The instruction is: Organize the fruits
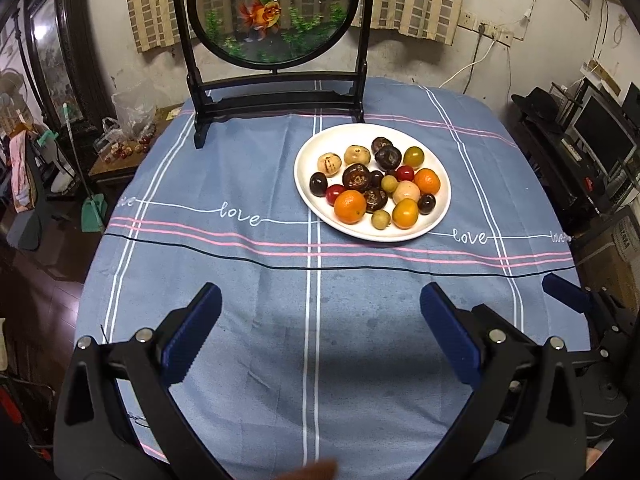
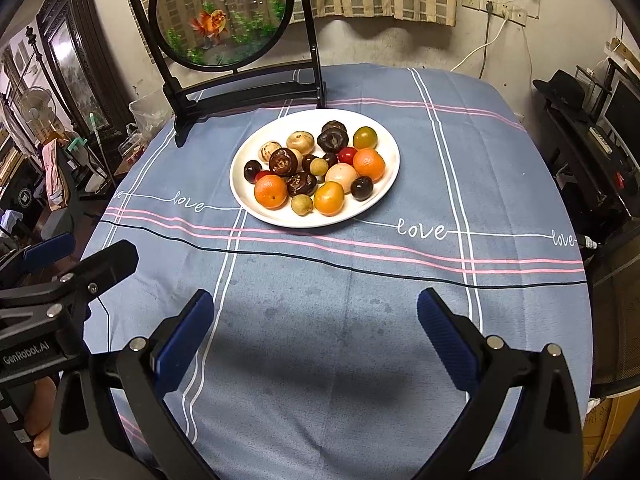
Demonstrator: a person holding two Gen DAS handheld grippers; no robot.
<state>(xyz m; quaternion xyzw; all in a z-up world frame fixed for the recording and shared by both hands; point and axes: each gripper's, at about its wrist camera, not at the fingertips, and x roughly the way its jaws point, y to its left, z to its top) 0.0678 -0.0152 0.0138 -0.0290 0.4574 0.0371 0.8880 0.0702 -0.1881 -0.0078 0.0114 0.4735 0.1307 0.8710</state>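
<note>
Left wrist view: the left gripper [image 1: 320,320] is seen nearest the lens, its blue-padded jaws spread wide apart with nothing held, above bare blue tablecloth [image 1: 240,280]. A white plate [image 1: 308,196] is set well beyond the fingertips, slightly right of centre, and is loaded with mixed fruits [image 1: 374,182]: oranges, dark plums, red and yellow small ones. A goldfish screen [image 1: 272,8] is stood behind the plate.

Right wrist view: the right gripper [image 2: 316,320] is likewise recorded wide apart and unloaded over the cloth. The plate [image 2: 244,196] lies ahead, left of centre, well apart from both fingertips. The left gripper [image 2: 64,260] is noted at the left edge.
</note>
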